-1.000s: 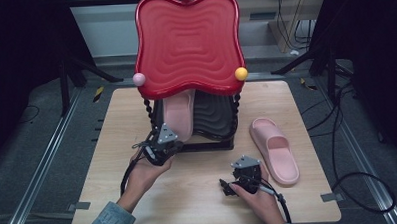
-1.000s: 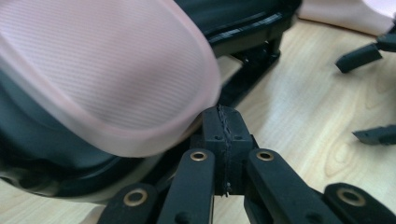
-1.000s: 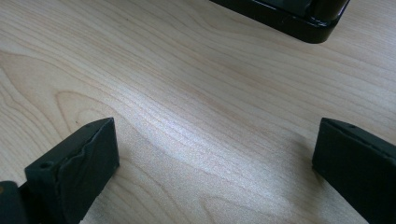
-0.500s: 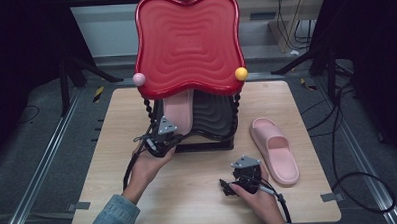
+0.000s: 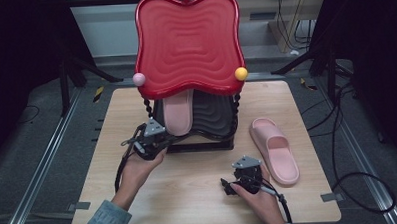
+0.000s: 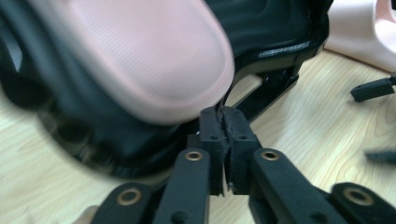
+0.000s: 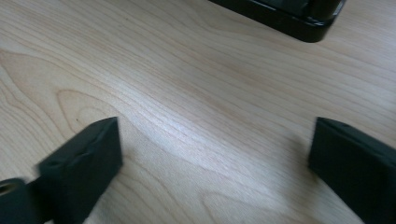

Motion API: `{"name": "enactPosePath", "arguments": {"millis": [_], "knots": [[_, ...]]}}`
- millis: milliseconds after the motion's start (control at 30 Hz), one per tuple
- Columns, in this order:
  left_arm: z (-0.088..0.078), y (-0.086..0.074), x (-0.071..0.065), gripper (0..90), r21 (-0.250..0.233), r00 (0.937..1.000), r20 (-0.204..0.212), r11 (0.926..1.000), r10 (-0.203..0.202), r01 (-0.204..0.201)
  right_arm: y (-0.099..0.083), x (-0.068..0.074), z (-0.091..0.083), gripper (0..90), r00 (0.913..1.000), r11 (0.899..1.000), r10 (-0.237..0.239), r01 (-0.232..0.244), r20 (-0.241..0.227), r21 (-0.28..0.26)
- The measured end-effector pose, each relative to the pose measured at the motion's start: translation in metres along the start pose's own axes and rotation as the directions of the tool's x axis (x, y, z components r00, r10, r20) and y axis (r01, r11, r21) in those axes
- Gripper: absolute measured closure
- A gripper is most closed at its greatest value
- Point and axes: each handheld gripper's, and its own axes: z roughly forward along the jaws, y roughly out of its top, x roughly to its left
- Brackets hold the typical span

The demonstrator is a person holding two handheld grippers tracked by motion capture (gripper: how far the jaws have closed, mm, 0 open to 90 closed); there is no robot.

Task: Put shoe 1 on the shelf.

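Left hand-held gripper (image 6: pixel 225 122) clenched, empty, beside pink slipper (image 6: pixel 140 56) on black rack (image 5: pixel 214 116); right hand-held gripper (image 7: pixel 210 154) released, jaws just narrowing, over counter (image 7: pixel 196 84).

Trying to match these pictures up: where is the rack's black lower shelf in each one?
High view: black lower shelf, centre, beneath the red top.
Left gripper view: across the top, under the pink slipper.
Right gripper view: its edge, top right.
Shared landmark: the pale wooden table.
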Motion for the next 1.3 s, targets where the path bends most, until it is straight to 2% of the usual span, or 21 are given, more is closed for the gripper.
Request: {"name": "enactPosePath", "arguments": {"millis": [133, 200, 233, 267, 300, 333, 367, 400, 433, 467, 500, 533, 600, 667, 767, 900, 933, 1033, 1067, 1167, 1300], "knots": [[-0.014, -0.016, 0.006, 82.6, -0.002, 0.9997, -0.02, 0.9999, -0.016, 0.016, -0.001, -0.006, -0.011, 22.2, 0.9985, 0.999, -0.009, 0.011, 0.053, -0.032], [-0.027, -0.035, 0.017, 74.2, 0.004, 0.9972, -0.064, 0.9992, -0.039, 0.039, 0.0, -0.015, -0.029, 32.3, 0.9969, 0.996, 0.008, -0.001, 0.078, -0.086], [-0.027, -0.035, 0.017, 71.2, 0.004, 0.9972, -0.064, 0.9992, -0.039, 0.039, 0.0, -0.015, -0.029, 32.3, 0.9969, 0.996, 0.008, -0.001, 0.078, -0.086], [-0.035, -0.05, 0.028, 67.4, 0.013, 0.9925, -0.109, 0.9983, -0.056, 0.058, 0.001, -0.022, -0.042, 38.5, 0.9944, 0.993, 0.008, 0.004, 0.105, -0.116], [-0.035, -0.05, 0.028, 62.6, 0.013, 0.9925, -0.109, 0.9983, -0.056, 0.058, 0.001, -0.022, -0.042, 38.5, 0.9944, 0.993, 0.008, 0.004, 0.105, -0.116], [-0.041, -0.067, 0.04, 57.5, 0.021, 0.9852, -0.15, 0.996, -0.083, 0.087, 0.003, -0.034, -0.058, 44.8, 0.9885, 0.99, 0.019, 0.002, 0.15, -0.14], [-0.041, -0.067, 0.04, 53.2, 0.021, 0.9852, -0.15, 0.996, -0.083, 0.087, 0.003, -0.034, -0.058, 44.8, 0.9885, 0.99, 0.019, 0.002, 0.15, -0.14], [-0.042, -0.085, 0.051, 48.8, 0.033, 0.9753, -0.192, 0.9925, -0.109, 0.118, 0.001, -0.05, -0.074, 49.0, 0.9803, 0.987, 0.041, -0.01, 0.193, -0.163], [-0.042, -0.085, 0.051, 44.4, 0.033, 0.9753, -0.192, 0.9925, -0.109, 0.118, -0.001, -0.059, -0.08, 52.6, 0.9749, 0.987, 0.048, -0.013, 0.217, -0.16], [-0.039, -0.101, 0.061, 40.5, 0.046, 0.966, -0.216, 0.9868, -0.142, 0.156, -0.003, -0.069, -0.085, 54.6, 0.9698, 0.988, 0.058, -0.022, 0.237, -0.151], [-0.039, -0.101, 0.061, 38.2, 0.046, 0.966, -0.216, 0.9868, -0.142, 0.156, -0.003, -0.069, -0.085, 54.6, 0.9698, 0.988, 0.058, -0.022, 0.237, -0.151], [-0.037, -0.107, 0.064, 38.2, 0.049, 0.9609, -0.232, 0.9848, -0.151, 0.166, -0.004, -0.08, -0.088, 56.4, 0.9644, 0.99, 0.067, -0.032, 0.256, -0.139], [-0.031, -0.123, 0.071, 33.2, 0.068, 0.9511, -0.256, 0.9784, -0.172, 0.195, -0.007, -0.112, -0.092, 62.0, 0.9426, 0.992, 0.091, -0.058, 0.321, -0.111], [-0.029, -0.127, 0.073, 32.2, 0.065, 0.9473, -0.265, 0.9768, -0.18, 0.204, -0.007, -0.121, -0.092, 62.9, 0.9374, 0.991, 0.107, -0.074, 0.332, -0.111], [-0.025, -0.134, 0.079, 31.4, 0.064, 0.9428, -0.261, 0.9709, -0.207, 0.231, -0.002, -0.141, -0.09, 63.1, 0.9377, 0.988, 0.144, -0.12, 0.316, -0.095], [-0.026, -0.136, 0.08, 31.0, 0.072, 0.9399, -0.283, 0.9731, -0.191, 0.219, 0.009, -0.153, -0.077, 62.1, 0.9403, 0.993, 0.114, -0.107, 0.321, -0.039], [-0.026, -0.136, 0.079, 31.0, 0.073, 0.941, -0.281, 0.9735, -0.188, 0.217, 0.014, -0.157, -0.066, 62.6, 0.9423, 0.994, 0.09, -0.103, 0.322, 0.022], [-0.027, -0.138, 0.08, 31.1, 0.075, 0.94, -0.28, 0.9717, -0.195, 0.224, 0.018, -0.16, -0.057, 68.4, 0.941, 0.992, 0.082, -0.109, 0.328, 0.063], [-0.028, -0.14, 0.08, 31.1, 0.073, 0.937, -0.286, 0.9706, -0.2, 0.23, 0.021, -0.162, -0.053, 79.2, 0.9384, 0.99, 0.096, -0.126, 0.332, 0.07], [-0.03, -0.142, 0.081, 31.3, 0.07, 0.9341, -0.292, 0.9696, -0.205, 0.234, 0.023, -0.162, -0.054, 82.3, 0.9359, 0.989, 0.087, -0.122, 0.341, 0.081], [-0.032, -0.143, 0.082, 31.4, 0.059, 0.9292, -0.304, 0.9692, -0.211, 0.239, 0.018, -0.153, -0.066, 83.4, 0.9473, 0.993, 0.041, -0.074, 0.318, 0.091]]}}
